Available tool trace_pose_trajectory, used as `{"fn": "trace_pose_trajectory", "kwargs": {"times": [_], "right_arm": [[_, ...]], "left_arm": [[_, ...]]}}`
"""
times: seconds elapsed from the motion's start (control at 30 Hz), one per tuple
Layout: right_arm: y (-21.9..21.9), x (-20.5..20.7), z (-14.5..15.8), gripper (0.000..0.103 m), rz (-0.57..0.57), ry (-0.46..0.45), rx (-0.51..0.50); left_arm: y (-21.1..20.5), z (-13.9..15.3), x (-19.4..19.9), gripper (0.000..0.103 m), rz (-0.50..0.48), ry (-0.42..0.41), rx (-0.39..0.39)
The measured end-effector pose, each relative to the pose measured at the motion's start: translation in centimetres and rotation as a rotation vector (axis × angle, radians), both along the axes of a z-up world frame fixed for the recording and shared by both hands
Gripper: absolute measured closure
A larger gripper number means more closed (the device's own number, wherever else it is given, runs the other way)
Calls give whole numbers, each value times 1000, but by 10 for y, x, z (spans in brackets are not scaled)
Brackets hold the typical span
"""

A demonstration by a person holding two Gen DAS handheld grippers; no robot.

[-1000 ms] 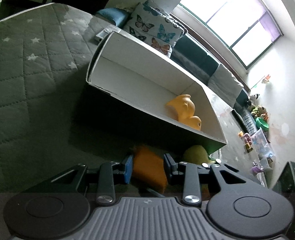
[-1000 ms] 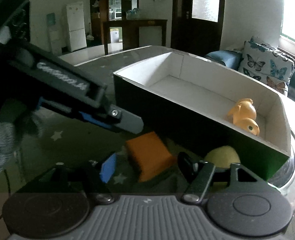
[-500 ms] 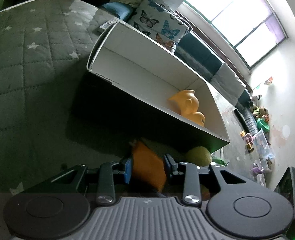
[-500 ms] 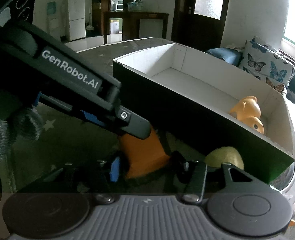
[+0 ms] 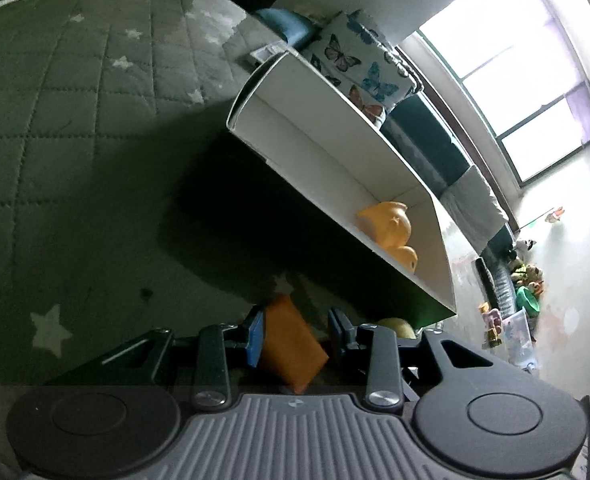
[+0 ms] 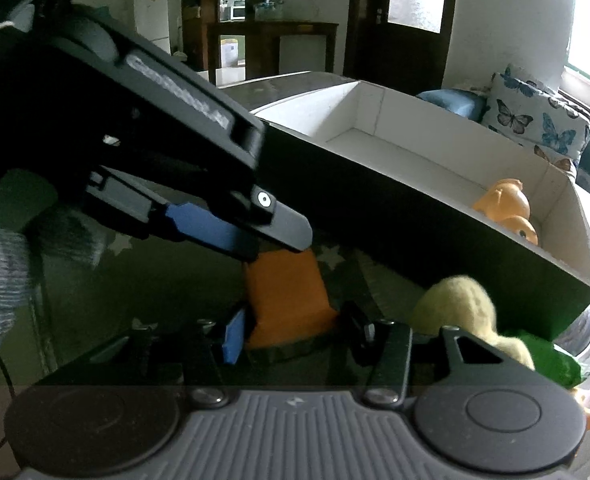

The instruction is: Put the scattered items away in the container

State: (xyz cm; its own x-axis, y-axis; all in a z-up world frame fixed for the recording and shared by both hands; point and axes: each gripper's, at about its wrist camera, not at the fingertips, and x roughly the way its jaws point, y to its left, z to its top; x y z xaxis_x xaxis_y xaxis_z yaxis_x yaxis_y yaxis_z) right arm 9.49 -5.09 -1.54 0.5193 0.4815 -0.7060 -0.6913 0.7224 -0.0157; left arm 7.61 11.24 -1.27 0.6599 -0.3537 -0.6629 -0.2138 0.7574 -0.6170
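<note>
The orange block [image 6: 285,296] lay on the quilted mat [image 5: 67,152] just in front of the box's [image 6: 375,200] near wall, toward its right end. It looked light and slightly soft, a foam-like wedge best pinched across its flat sides. The right gripper [image 6: 291,330] held it so, jaws narrow and pads on both faces. The left gripper [image 5: 295,334] was opening, its right pad clear of the block. A second earlier the right jaws stood wide and the left ones closer. A yellow duck [image 5: 391,228] sat in the box.
</note>
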Motion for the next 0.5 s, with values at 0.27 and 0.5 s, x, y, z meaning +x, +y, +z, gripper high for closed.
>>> {"fn": "trace_pose_trajectory", "kwargs": {"times": [0.27,0.5], "right_arm": [[0,0,0,53,6,13,11],[-2,1,-1,53,3,21,20]], "left_arm": [[-2,-1,-1,65,7,34,52],[-7,0,5,65,45,64,118]]}}
